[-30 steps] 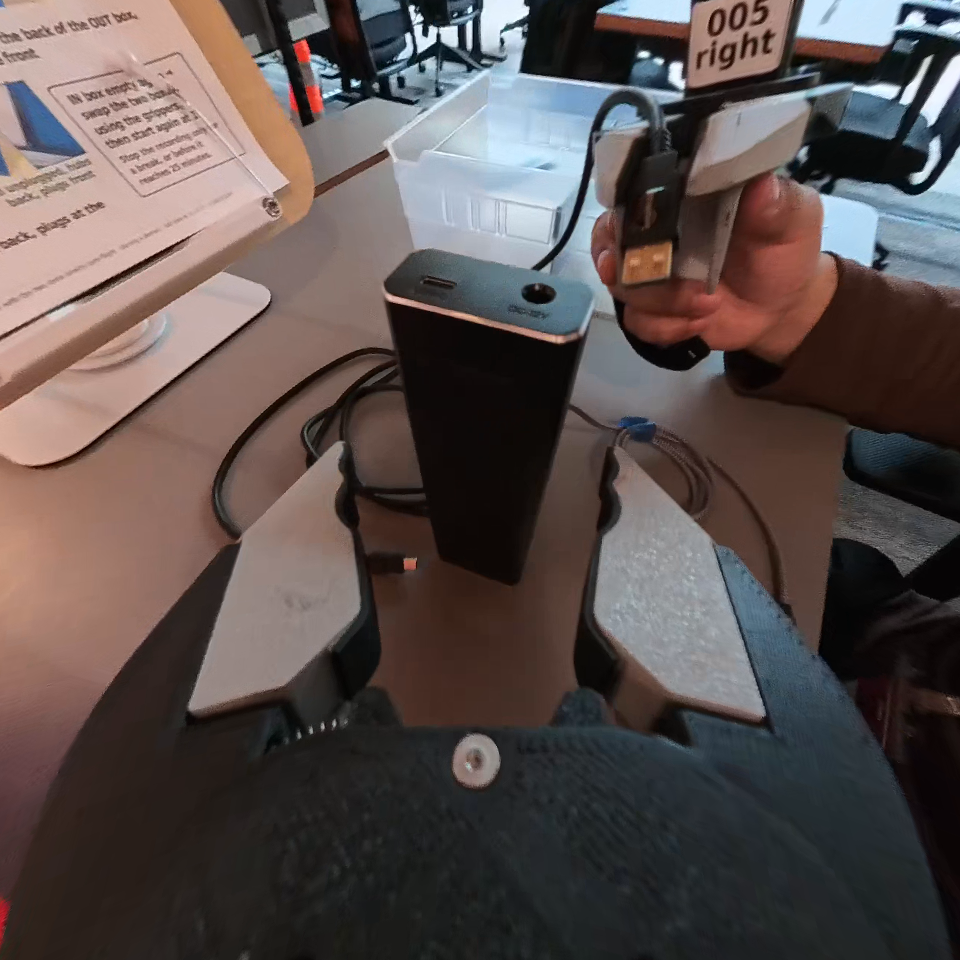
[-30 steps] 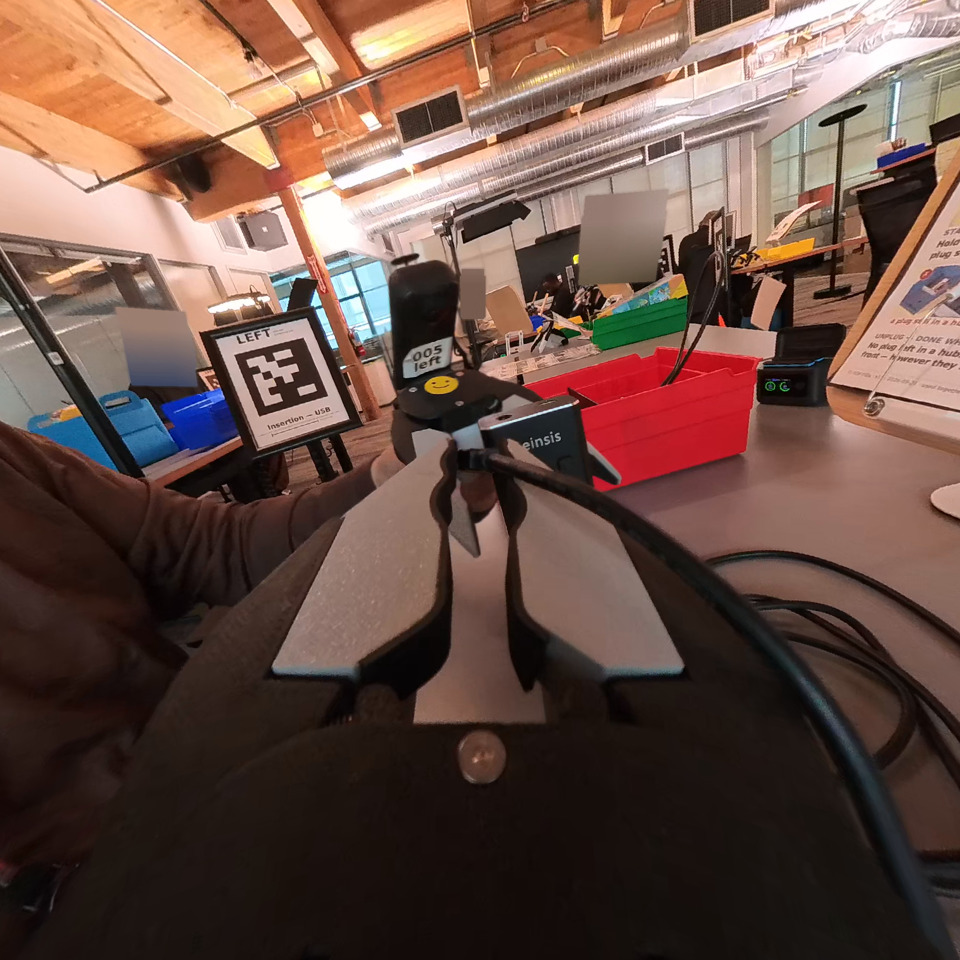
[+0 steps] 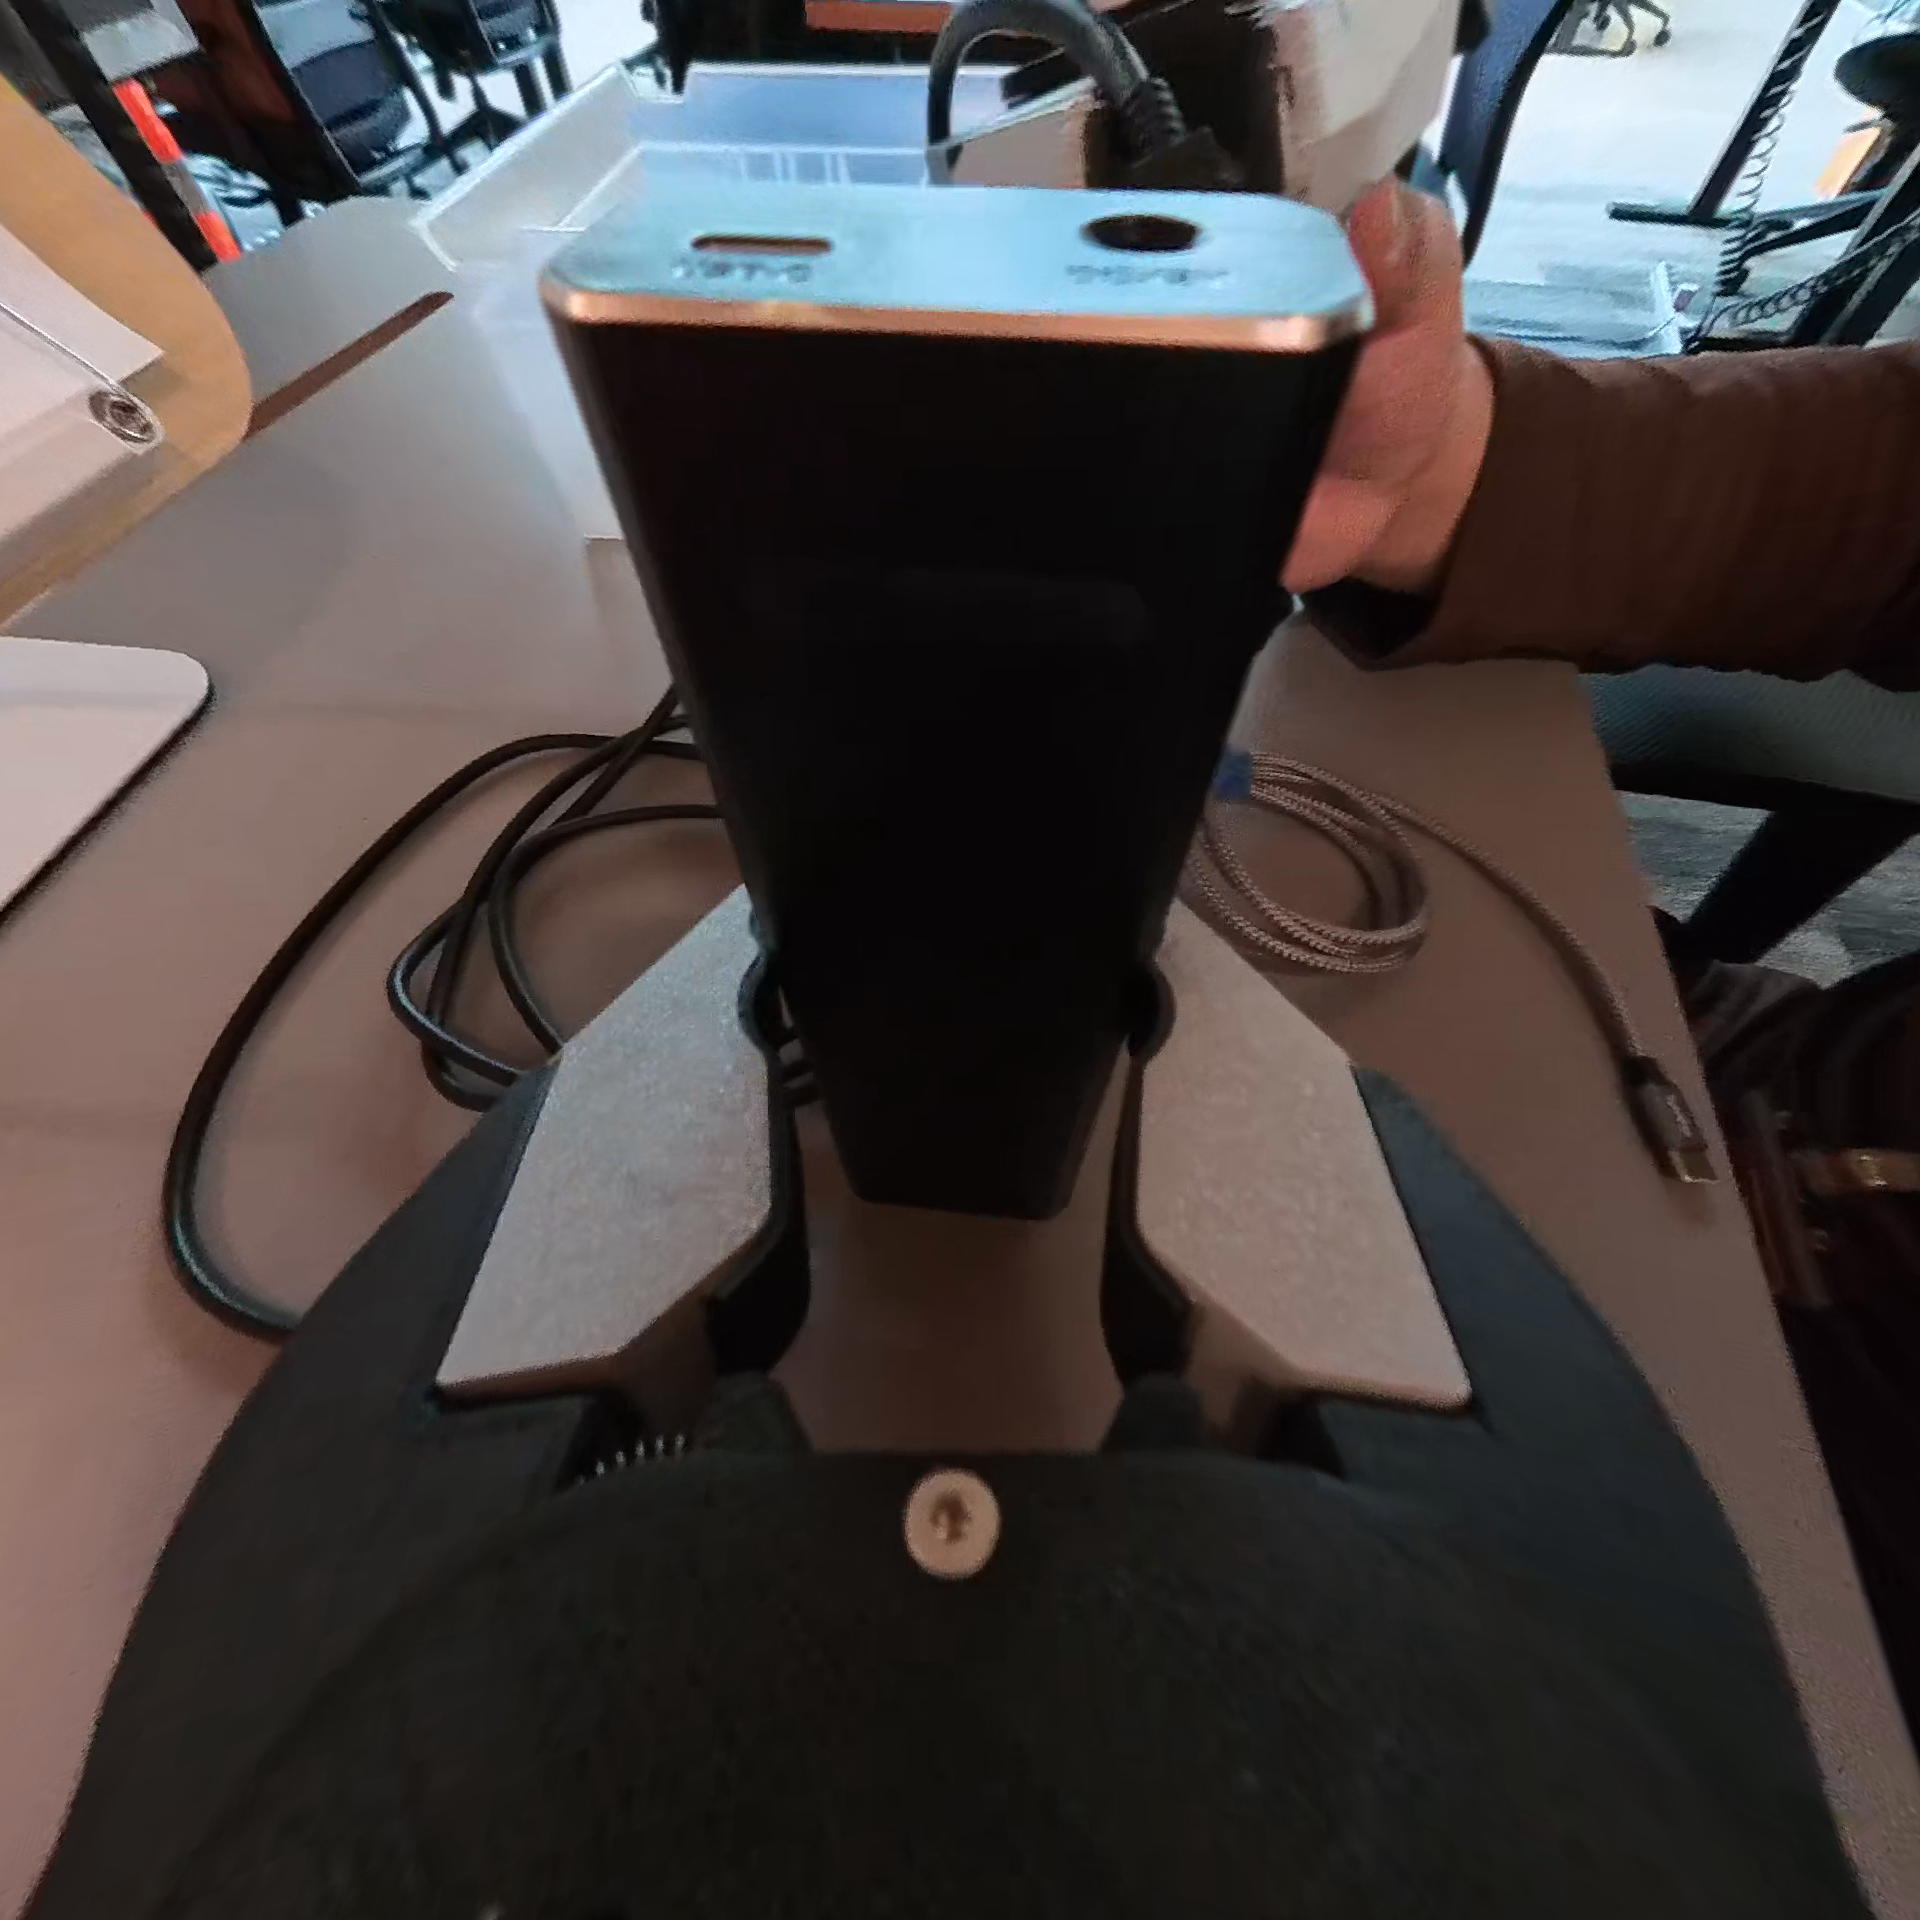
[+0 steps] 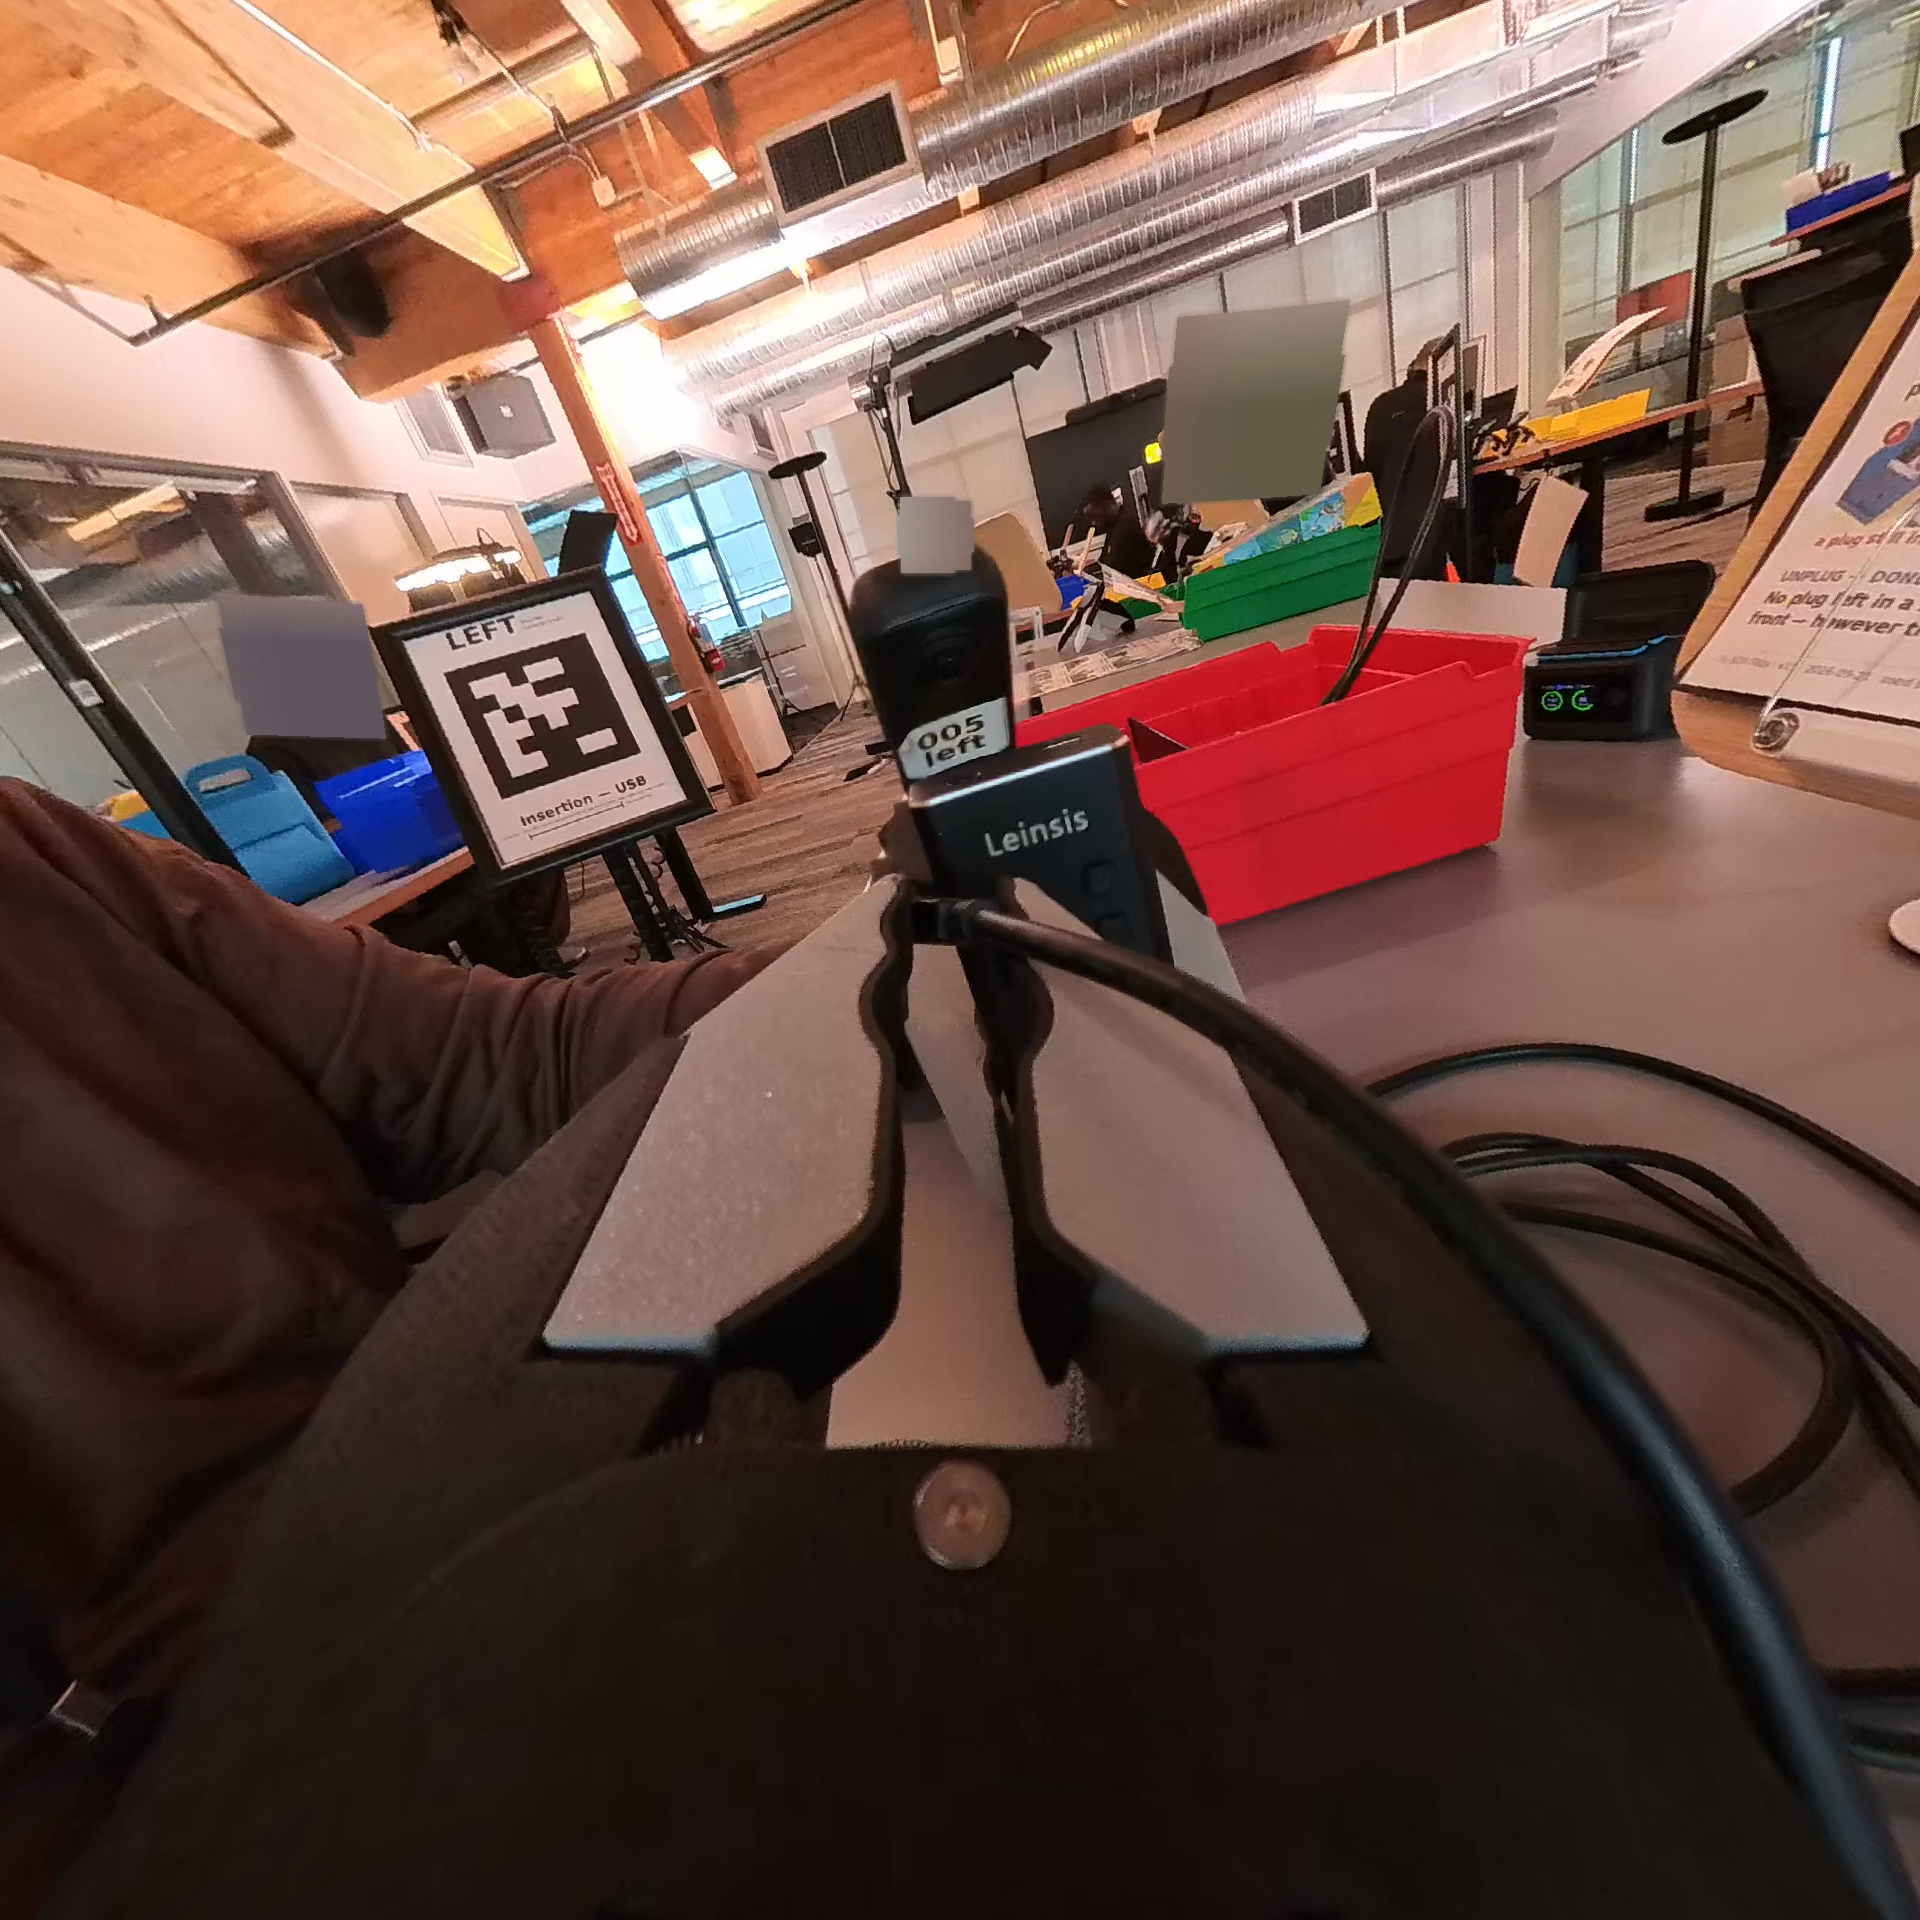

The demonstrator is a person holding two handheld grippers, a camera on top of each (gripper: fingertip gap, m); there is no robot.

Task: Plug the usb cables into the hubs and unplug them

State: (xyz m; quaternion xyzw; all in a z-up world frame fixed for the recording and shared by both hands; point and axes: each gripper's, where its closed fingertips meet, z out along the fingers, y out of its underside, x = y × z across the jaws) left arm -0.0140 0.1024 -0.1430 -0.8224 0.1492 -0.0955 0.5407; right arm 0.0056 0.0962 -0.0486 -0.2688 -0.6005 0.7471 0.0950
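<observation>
A tall black USB hub (image 3: 956, 644) stands upright on the grey table (image 3: 343, 665). My left gripper (image 3: 951, 987) is shut on its lower end. The hub's top shows a slot port and a round socket. In the right wrist view the hub (image 4: 1039, 842) is just beyond my right gripper (image 4: 945, 925). The right gripper is shut on a black USB plug (image 4: 940, 920) held against the hub's side. I cannot tell whether the plug is seated. Its black cable (image 4: 1455, 1195) trails back to the right. In the left wrist view the hub hides the plug, and only the cable (image 3: 1132, 83) and a hand (image 3: 1392, 416) show.
Black cable loops (image 3: 468, 935) and a grey braided cable (image 3: 1309, 883) lie on the table around the hub. A clear bin (image 3: 790, 135) stands behind it, a red bin (image 4: 1299, 769) to the side. A sign stand (image 3: 94, 343) is at the left, and a small black device (image 4: 1600, 686) stands beside the red bin. Across from one pair of fingers to the other is roughly 9 centimetres.
My left gripper has moved in and shut on the hub, which now fills its view. My right gripper has brought the plug from beside the hub to right behind it.
</observation>
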